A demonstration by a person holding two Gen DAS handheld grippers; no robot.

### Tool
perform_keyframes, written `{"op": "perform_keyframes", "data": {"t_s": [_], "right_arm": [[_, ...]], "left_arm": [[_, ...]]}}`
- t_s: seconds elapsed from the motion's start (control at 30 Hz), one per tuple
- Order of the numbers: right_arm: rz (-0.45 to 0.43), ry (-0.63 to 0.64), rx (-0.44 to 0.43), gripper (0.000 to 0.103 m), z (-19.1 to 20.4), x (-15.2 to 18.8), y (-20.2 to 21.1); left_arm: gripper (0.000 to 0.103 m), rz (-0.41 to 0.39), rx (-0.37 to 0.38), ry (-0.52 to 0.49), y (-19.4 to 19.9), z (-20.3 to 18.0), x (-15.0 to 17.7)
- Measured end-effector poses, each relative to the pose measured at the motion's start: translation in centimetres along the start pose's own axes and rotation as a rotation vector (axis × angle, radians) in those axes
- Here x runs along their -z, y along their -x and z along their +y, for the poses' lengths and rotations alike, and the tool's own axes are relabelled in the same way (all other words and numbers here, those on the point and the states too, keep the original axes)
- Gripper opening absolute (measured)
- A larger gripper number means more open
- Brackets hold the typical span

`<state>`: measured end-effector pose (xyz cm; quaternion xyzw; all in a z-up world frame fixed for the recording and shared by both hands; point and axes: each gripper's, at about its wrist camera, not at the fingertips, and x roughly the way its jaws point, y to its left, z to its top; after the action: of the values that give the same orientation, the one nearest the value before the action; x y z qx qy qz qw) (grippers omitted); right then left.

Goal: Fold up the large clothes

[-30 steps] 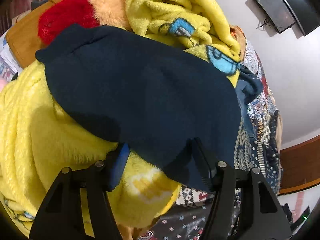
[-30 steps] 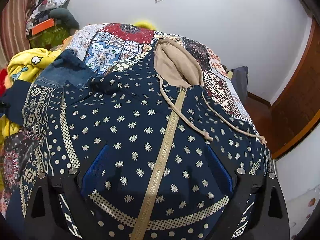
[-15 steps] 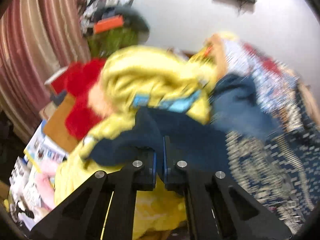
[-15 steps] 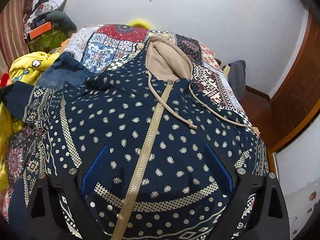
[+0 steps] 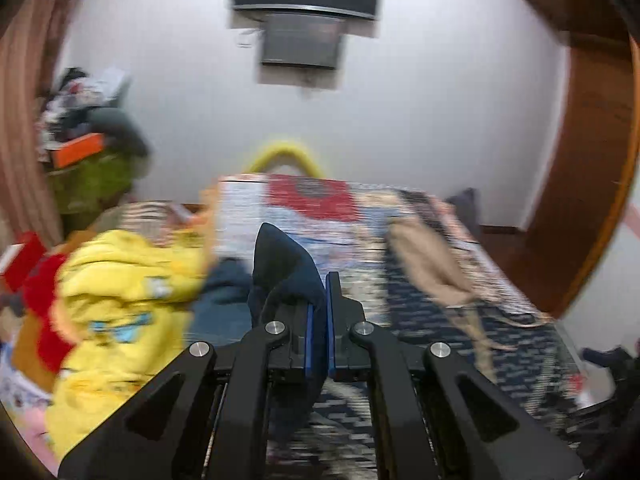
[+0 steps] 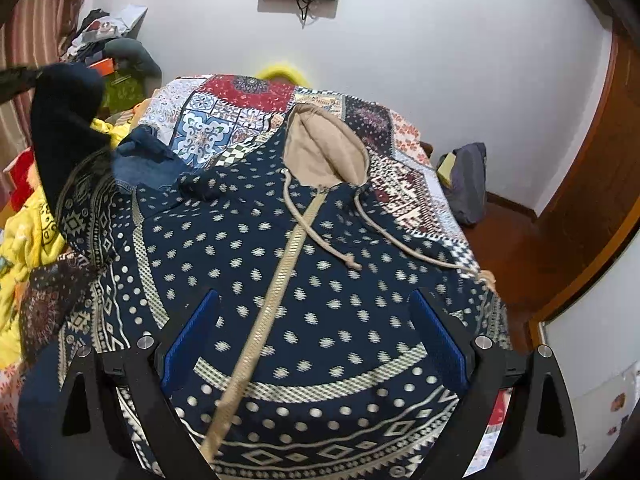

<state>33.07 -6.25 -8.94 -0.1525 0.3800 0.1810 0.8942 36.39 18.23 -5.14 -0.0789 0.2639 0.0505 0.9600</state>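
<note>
A navy hoodie (image 6: 340, 240) with white dots, a beige-lined hood (image 6: 320, 148) and a beige zip (image 6: 280, 280) lies front up on the bed. My left gripper (image 5: 319, 292) is shut on its dark navy sleeve cuff (image 5: 280, 264), which sticks up past the pads. In the right wrist view that sleeve (image 6: 64, 120) hangs raised at the hoodie's left side. My right gripper (image 6: 314, 296) hovers open over the hoodie's lower front, straddling the zip, with nothing between its fingers. The left wrist view is motion-blurred.
A patchwork bed cover (image 6: 240, 96) lies under the hoodie. A yellow fleece garment (image 5: 120, 292), something red and fluffy (image 5: 40, 280) and blue jeans (image 6: 148, 164) are heaped on the left. A grey bag (image 6: 468, 184) sits on the floor at right, near a wooden door (image 6: 592, 200).
My left gripper closed on the navy sleeve cuff, then lifted it off the yellow pile, rolling upright as it swung toward the bed. The right gripper rose slightly and stayed open.
</note>
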Motion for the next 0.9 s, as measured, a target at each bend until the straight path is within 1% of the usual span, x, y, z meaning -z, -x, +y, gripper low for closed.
{"op": "perform_keyframes", "data": {"t_s": [0.07,0.1,0.17,0.27,0.3,0.47,0.53,0.63,0.67,0.77,0.83,0.9], "right_arm": [[-0.008,0.007,0.017,0.094,-0.7,0.3,0.3],[-0.009,0.006,0.019,0.094,-0.9,0.5,0.5],[-0.005,-0.001,0.021,0.094,-1.7,0.8,0.6],[0.005,-0.022,0.028,0.094,-3.0,1.5,0.7],[0.010,-0.028,0.031,0.094,-3.5,1.7,0.7],[0.038,-0.049,0.053,0.094,-5.5,2.8,0.6],[0.050,-0.060,0.059,0.094,-6.4,3.3,0.5],[0.065,-0.083,0.059,0.094,-7.4,3.9,0.6],[0.068,-0.090,0.058,0.094,-7.6,4.1,0.7],[0.083,-0.104,0.051,0.094,-8.1,4.5,1.0],[0.090,-0.099,0.053,0.094,-8.1,4.7,1.1],[0.093,-0.087,0.059,0.094,-8.0,4.9,1.4]], "left_arm": [[0.004,0.020,0.065,-0.010,-0.8,-2.3,0.0],[0.004,0.046,0.107,-0.015,-1.6,-3.9,0.2],[0.004,0.083,0.158,-0.032,-2.7,-6.5,1.2],[0.004,0.148,0.204,-0.055,-4.7,-9.9,2.8],[0.004,0.183,0.231,-0.064,-5.6,-11.3,3.7],[0.004,0.308,0.305,-0.104,-8.6,-16.4,8.1],[0.004,0.357,0.303,-0.150,-9.9,-18.2,10.0],[0.004,0.438,0.259,-0.209,-11.7,-20.2,12.9],[0.004,0.464,0.241,-0.222,-12.1,-20.6,13.7],[0.004,0.528,0.223,-0.233,-13.1,-21.1,15.6],[0.006,0.559,0.211,-0.245,-13.2,-21.1,16.5],[0.013,0.567,0.213,-0.264,-12.6,-21.1,16.9]]}}
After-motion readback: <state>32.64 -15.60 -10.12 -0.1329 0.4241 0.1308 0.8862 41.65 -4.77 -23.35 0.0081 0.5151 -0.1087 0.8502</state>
